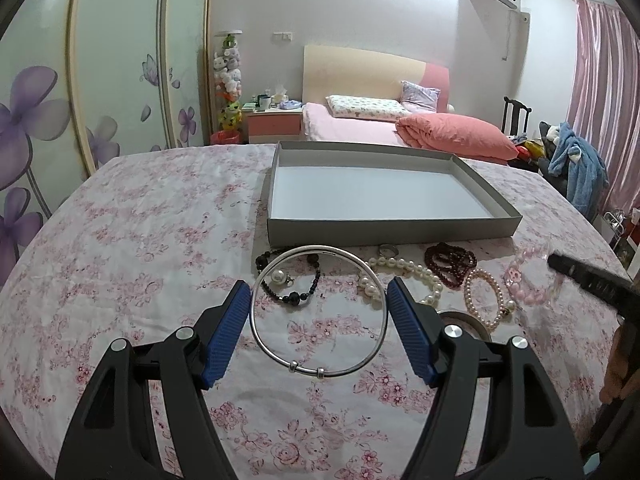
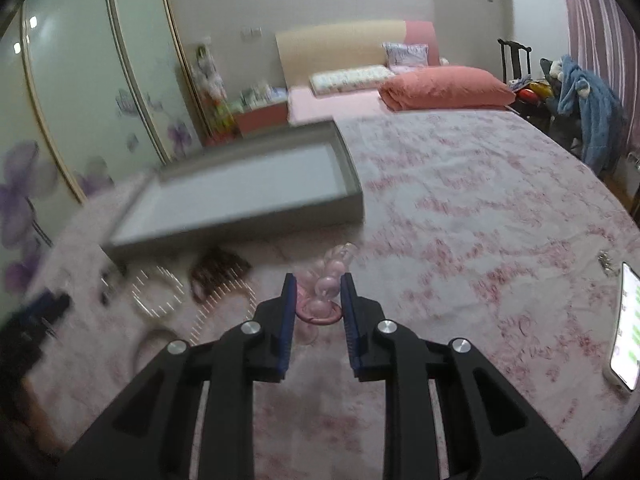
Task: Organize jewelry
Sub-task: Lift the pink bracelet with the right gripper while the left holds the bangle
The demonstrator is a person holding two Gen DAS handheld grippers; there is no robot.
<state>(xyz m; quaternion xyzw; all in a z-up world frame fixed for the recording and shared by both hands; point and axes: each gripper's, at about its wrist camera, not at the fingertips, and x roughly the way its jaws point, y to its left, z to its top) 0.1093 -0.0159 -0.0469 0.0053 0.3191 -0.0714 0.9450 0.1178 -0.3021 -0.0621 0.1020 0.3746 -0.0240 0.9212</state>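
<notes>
left gripper: fingers spread wide around the silver bangle, not touching it
right gripper: fingers partly open, straddling the pink bead bracelet; contact's too blurry to call
grey tray: on the floral tabletop, just behind the jewelry

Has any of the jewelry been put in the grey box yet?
No, the grey box shows only its bare white floor, while the silver bangle and pearl necklace lie on the cloth before it.

bracelets: 5 | bangle: 1 | box: 1 | phone: 1
</notes>
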